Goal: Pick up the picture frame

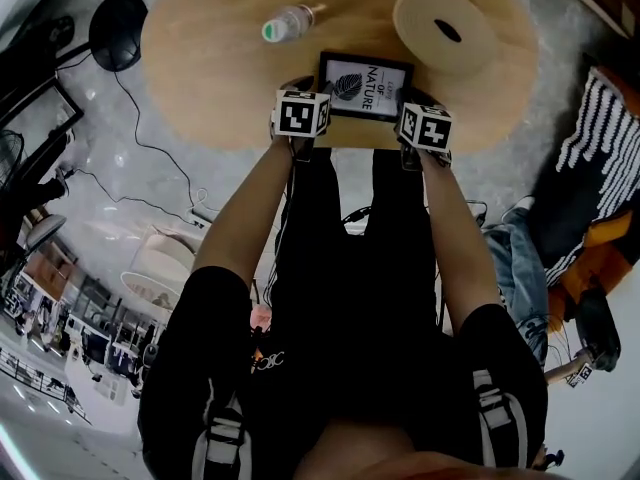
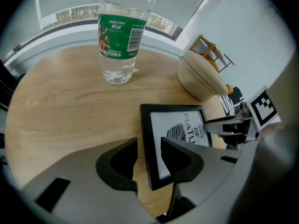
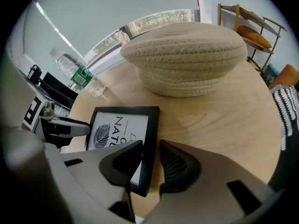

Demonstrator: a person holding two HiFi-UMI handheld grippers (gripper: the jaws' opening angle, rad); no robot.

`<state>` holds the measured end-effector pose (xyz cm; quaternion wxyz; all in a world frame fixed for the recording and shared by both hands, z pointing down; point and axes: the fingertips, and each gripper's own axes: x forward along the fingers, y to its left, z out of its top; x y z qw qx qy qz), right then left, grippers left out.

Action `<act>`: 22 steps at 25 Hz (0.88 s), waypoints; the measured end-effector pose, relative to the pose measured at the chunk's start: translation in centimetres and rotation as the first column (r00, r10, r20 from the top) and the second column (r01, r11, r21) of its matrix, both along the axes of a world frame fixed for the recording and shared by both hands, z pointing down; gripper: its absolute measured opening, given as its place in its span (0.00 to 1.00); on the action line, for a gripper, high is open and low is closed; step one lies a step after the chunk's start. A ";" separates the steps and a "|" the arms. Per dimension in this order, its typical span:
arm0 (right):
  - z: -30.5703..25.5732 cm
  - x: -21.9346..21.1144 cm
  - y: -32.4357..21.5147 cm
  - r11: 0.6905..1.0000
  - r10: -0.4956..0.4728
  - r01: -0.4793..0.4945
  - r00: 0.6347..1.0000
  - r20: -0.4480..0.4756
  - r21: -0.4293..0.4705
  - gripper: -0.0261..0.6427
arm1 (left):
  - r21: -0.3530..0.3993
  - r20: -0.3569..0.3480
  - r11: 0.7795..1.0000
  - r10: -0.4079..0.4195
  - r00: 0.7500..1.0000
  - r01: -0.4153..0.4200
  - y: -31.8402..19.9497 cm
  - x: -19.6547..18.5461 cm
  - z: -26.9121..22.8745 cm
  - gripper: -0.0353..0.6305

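The black picture frame (image 1: 365, 85) (image 2: 180, 125) (image 3: 117, 125) with a leaf print lies flat near the front edge of the round wooden table (image 1: 200, 68). My left gripper (image 1: 300, 88) (image 2: 148, 155) is at its left side. The jaws straddle the left border, one over the print and one outside, with a sliver of wood showing beside the outer one. My right gripper (image 1: 418, 103) (image 3: 151, 160) is at the frame's right side, and its jaws press on both sides of the right border.
A clear water bottle (image 1: 290, 21) (image 2: 120, 36) with a green label stands behind the frame to the left. A woven straw dome (image 1: 445, 30) (image 3: 184, 59) sits behind it to the right. A black lamp base (image 1: 117, 28) and a striped cushion (image 1: 600, 148) flank the table.
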<state>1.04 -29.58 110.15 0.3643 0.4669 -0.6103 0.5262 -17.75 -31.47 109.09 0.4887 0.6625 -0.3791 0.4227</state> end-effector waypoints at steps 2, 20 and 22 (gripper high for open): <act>-0.4 0.1 -0.1 1.000 0.001 -0.001 1.000 0.010 -0.001 0.24 | -0.008 0.013 1.000 -0.001 1.000 0.001 0.0 0.2 0.1 0.31; -17.5 -0.4 -1.7 0.978 -0.006 0.011 1.000 -0.027 0.208 0.18 | 0.181 -0.034 0.983 0.001 0.999 0.005 -1.6 0.2 -17.1 0.19; -21.5 -0.2 -2.0 0.962 -0.017 0.025 0.999 -0.029 0.270 0.18 | 0.225 -0.046 0.974 -0.011 0.999 0.021 -1.8 0.4 -20.8 0.19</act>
